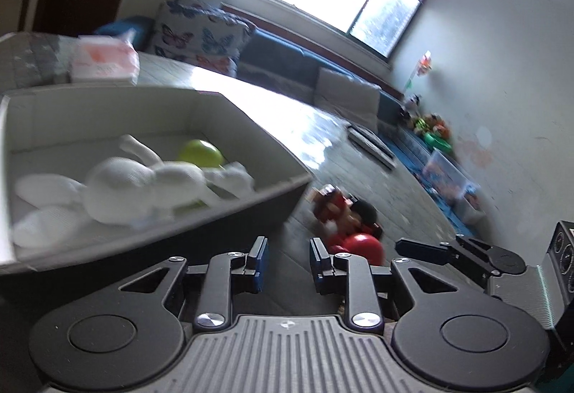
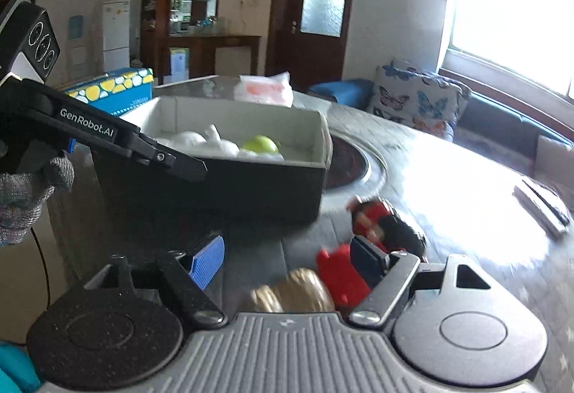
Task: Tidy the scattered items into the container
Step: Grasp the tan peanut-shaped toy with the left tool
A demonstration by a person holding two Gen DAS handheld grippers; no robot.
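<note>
Right gripper [image 2: 287, 260], jaws spread, poised over a gold-and-red toy [image 2: 305, 289] on the table [image 2: 448, 160], just beside the container [image 2: 251, 185] (white plush and green ball already inside). Left gripper [image 1: 286, 258] is parted and empty. To grasp well, centre the toy between both pads before closing; the blur suggests slowing first.

plush rabbit [image 1: 118, 192] and ball [image 1: 199, 152] inside box [image 1: 143, 242]
</note>
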